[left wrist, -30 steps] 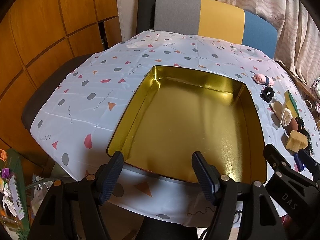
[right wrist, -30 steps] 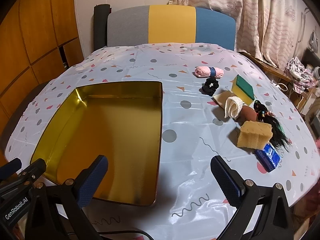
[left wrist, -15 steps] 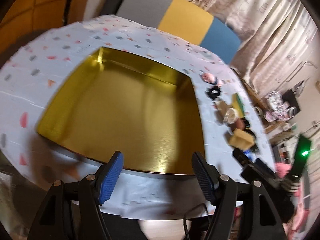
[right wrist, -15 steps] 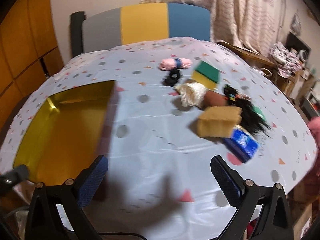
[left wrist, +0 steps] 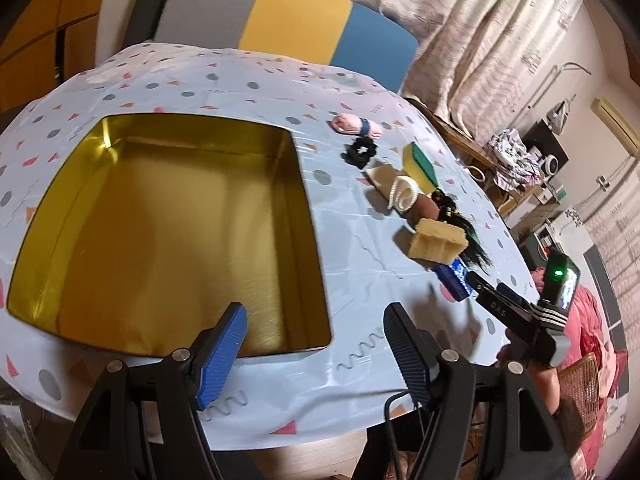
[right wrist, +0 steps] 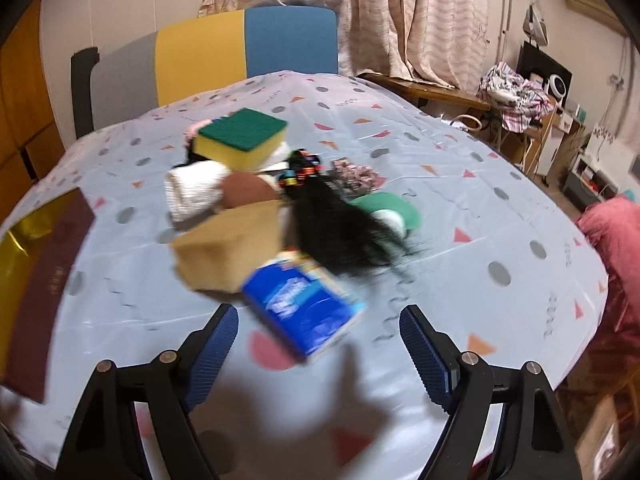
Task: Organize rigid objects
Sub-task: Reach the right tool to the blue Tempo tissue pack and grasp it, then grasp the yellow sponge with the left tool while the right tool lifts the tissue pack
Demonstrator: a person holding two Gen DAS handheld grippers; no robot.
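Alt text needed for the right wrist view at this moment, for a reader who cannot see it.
The open right gripper hovers just short of a blue packet on a patterned tablecloth, holding nothing. Behind the packet lie a tan sponge, a black hairpiece and a green-topped yellow sponge; the gold tin shows at the left edge.

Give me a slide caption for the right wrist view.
Open right hand-held gripper approaches a blue packet beside a tan sponge on the patterned tablecloth.

Right tongs (right wrist: 318, 344) spread wide, empty, near blue packet (right wrist: 306, 306).
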